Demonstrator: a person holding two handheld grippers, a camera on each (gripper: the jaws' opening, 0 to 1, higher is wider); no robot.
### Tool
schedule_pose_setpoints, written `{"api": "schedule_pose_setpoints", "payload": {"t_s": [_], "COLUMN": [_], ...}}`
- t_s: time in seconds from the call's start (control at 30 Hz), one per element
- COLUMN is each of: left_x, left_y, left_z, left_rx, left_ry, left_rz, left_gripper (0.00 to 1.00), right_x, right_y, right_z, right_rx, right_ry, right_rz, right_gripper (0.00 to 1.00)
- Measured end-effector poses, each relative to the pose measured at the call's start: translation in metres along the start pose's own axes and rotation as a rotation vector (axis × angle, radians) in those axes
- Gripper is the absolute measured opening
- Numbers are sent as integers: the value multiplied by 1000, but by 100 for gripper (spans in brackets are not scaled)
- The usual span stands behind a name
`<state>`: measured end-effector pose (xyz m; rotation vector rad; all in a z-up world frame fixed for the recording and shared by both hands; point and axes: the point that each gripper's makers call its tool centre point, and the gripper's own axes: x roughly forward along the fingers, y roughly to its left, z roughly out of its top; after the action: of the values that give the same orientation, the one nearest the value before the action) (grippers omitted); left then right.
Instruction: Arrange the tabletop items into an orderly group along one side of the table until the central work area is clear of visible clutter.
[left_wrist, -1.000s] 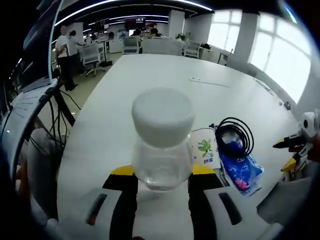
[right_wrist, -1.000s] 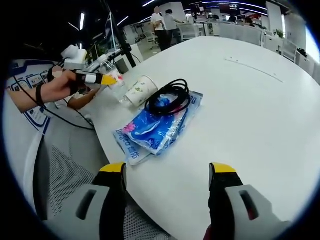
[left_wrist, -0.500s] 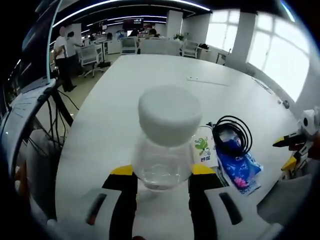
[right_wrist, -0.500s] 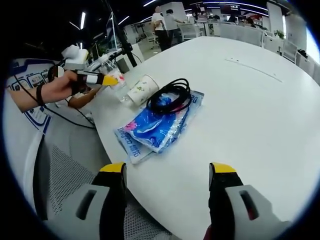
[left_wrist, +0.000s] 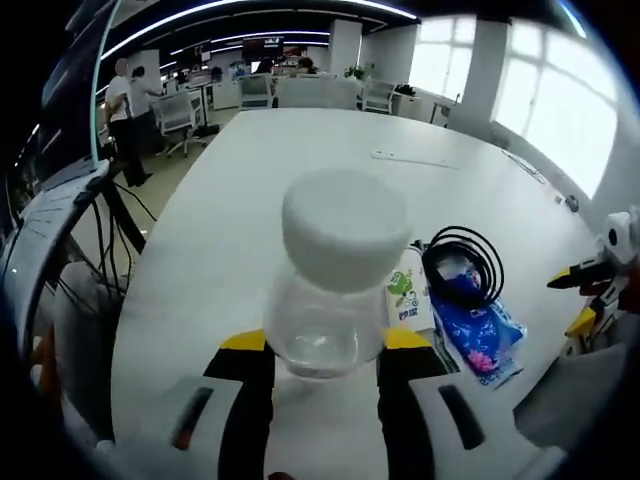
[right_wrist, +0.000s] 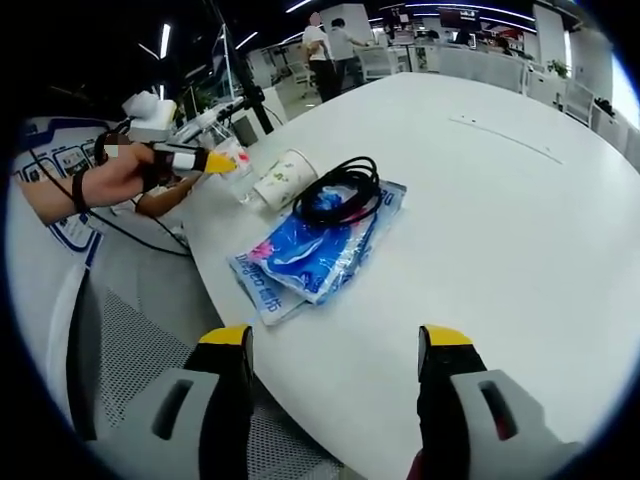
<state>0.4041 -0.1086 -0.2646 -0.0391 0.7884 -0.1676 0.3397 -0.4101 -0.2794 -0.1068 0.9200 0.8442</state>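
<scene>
Clear plastic jar with a white lid, pinched at its lower body between the yellow-tipped jaws of the left gripper, tilted slightly and held over the near edge of the white table. Just beside it to the right in the left gripper view, a paper cup with a green print, lying on its side. Next to the cup, a coil of black cable resting on top of a blue plastic packet, all close to the table's edge. At the far right of that view, the right gripper, yellow tips apart. In the right gripper view, the right gripper with jaws spread wide and nothing between them, hovering off the table edge. Ahead of it, the blue plastic packet with the coil of black cable on its far end, the paper cup touching or nearly touching the cable. Beyond the cup, the jar in the left gripper, held by a hand. Farther along the table, a thin pale strip, well apart from the cluster. In the background, office desks and standing people.
</scene>
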Motion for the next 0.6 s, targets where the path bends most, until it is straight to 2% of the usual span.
{"api": "schedule_pose_setpoints", "payload": {"t_s": [0.33,0.4,0.6], "left_x": [-1,-1,-5], "left_y": [0,-1,5], "left_z": [-1,-3,-2], "left_rx": [12,8,20], "left_ry": [2,5,-12], "left_rz": [-53,-78,-101], "left_gripper": [40,41,44], "right_x": [2,2,0], "right_y": [5,6,5], "right_z": [-1,-2,-6], "right_rx": [-8,-9,-3], "right_ry": [8,10,15], "right_rz": [9,10,6], "right_gripper": [66,67,67]}}
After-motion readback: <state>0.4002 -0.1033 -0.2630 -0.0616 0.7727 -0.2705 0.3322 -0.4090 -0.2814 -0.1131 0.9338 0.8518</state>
